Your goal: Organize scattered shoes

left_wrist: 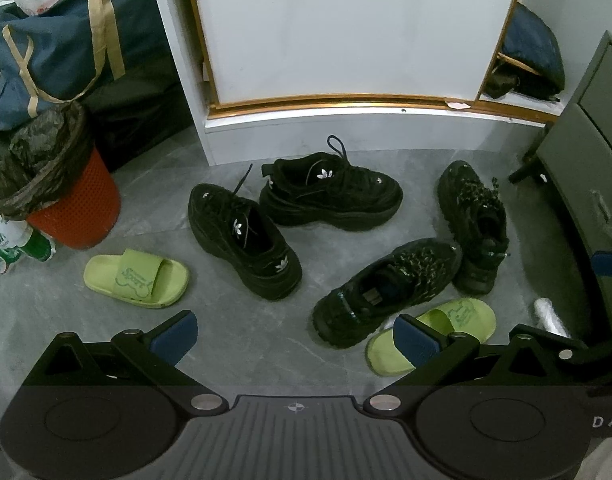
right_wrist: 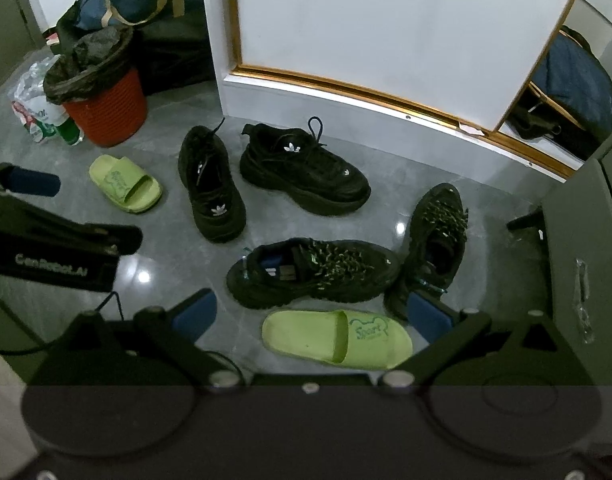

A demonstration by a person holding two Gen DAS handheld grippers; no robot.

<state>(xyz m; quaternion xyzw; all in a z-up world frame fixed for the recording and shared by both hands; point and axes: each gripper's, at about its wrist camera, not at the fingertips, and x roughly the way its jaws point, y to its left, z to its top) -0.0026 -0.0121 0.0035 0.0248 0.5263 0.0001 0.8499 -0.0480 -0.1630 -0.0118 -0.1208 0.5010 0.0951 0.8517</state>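
Note:
Several shoes lie scattered on the grey floor. Two black trefoil sneakers (left_wrist: pixel 241 240) (left_wrist: pixel 330 192) lie mid-floor, also in the right wrist view (right_wrist: pixel 211 184) (right_wrist: pixel 306 172). Two black chunky sneakers with pale laces (left_wrist: pixel 386 292) (left_wrist: pixel 474 224) lie to the right, also in the right wrist view (right_wrist: pixel 310 272) (right_wrist: pixel 438 240). One green slide (left_wrist: pixel 135 278) (right_wrist: pixel 125 184) lies left, the other (left_wrist: pixel 430 336) (right_wrist: pixel 338 340) near. My left gripper (left_wrist: pixel 293 332) is open and empty above the floor. My right gripper (right_wrist: pixel 314 316) is open and empty, over the near slide.
A red bin (left_wrist: pixel 73 204) (right_wrist: pixel 105 108) with a black liner stands at the left, with bottles (left_wrist: pixel 9 248) beside it. A blue bag (left_wrist: pixel 65 48) sits behind it. A white gold-trimmed cabinet (left_wrist: pixel 346 40) stands at the back. A grey drawer unit (left_wrist: pixel 586 180) stands at the right.

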